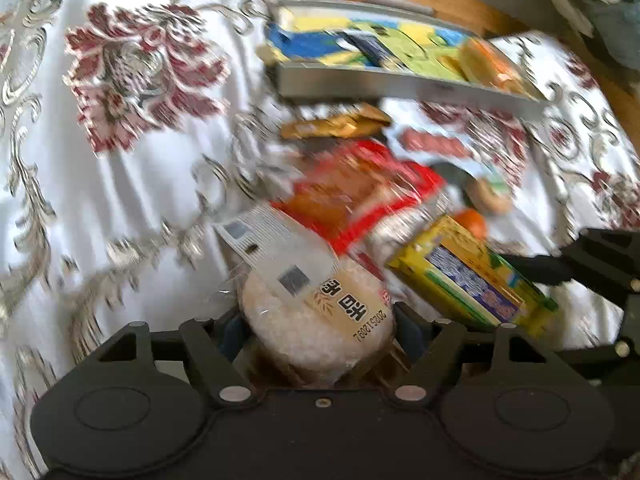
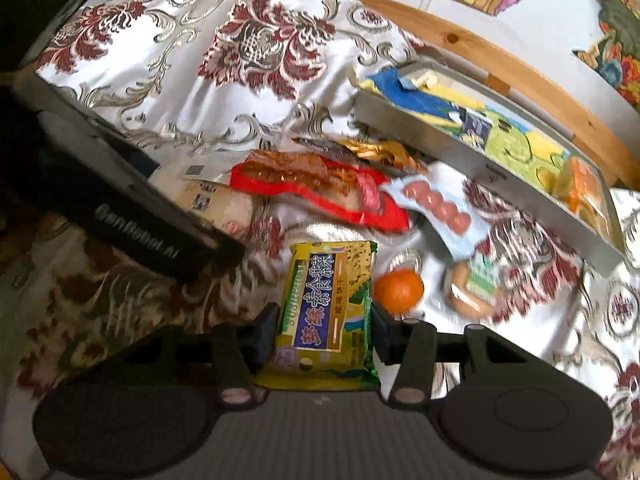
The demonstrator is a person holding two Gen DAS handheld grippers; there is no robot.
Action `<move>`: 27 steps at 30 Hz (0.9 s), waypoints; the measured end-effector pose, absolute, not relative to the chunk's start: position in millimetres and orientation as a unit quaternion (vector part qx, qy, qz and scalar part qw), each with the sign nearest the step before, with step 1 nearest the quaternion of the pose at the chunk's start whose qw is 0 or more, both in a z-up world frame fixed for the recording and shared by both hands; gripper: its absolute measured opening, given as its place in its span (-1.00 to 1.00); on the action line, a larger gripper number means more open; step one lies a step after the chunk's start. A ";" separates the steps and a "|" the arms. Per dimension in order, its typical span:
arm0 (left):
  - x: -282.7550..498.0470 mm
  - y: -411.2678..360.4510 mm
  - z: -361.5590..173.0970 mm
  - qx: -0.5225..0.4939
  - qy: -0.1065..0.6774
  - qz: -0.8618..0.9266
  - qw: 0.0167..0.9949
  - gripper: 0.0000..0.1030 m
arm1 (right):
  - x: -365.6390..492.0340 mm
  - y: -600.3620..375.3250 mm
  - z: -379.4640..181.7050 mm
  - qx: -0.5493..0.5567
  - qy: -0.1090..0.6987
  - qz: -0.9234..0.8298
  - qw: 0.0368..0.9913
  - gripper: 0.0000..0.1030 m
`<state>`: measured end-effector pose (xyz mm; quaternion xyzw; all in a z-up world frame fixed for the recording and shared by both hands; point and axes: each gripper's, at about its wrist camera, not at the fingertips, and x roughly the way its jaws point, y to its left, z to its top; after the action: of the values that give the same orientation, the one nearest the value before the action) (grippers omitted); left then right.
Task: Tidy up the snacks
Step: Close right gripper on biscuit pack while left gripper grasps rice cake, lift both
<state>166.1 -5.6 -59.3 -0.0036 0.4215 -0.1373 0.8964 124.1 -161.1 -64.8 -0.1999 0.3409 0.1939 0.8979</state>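
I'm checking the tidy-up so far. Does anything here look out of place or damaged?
Nothing looks damaged or spilled. Most snacks lie loose in a heap on the cloth rather than in the grey tray: the red packet, sausage pack and orange.

Cloth (image 2: pixel 168 92): white, red-and-silver floral. Biscuit pack (image 2: pixel 324 312): yellow, green, blue panel. Tray (image 2: pixel 460 152): grey. Fruit (image 2: pixel 398 290): orange.

My left camera looked forward along my fingers (image 1: pixel 256 336), close over the table; my right one did likewise from further right. Both shared the snack pile (image 1: pixel 360 192) (image 2: pixel 320 192) and far grey tray (image 1: pixel 400 84) (image 2: pixel 460 148).
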 end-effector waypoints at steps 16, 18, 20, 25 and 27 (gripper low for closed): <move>154.1 -12.1 -63.4 -0.034 0.448 -0.145 0.881 0.46 | 123.2 -163.9 -79.6 -0.191 0.350 0.194 0.896 0.01; 156.6 -11.9 -63.2 -0.041 0.451 -0.145 0.880 0.46 | 122.7 -164.0 -78.4 -0.183 0.337 0.186 0.905 0.00; 158.1 -11.6 -62.9 -0.052 0.454 -0.149 0.877 0.46 | 117.3 -158.0 -78.1 -0.222 0.307 0.171 0.909 0.00; 161.9 -5.0 -60.6 -0.106 0.465 -0.158 0.865 0.45 | 96.2 -138.8 -82.8 -0.382 0.189 0.116 0.897 0.00; 160.6 -6.1 -60.0 -0.115 0.468 -0.167 0.860 0.45 | 95.2 -139.3 -81.8 -0.403 0.164 0.098 0.895 0.00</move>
<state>160.6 -6.1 -60.0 -0.1151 0.4678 -0.1670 0.8603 95.2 -139.3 -81.8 -0.4026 0.1635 0.0984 0.8952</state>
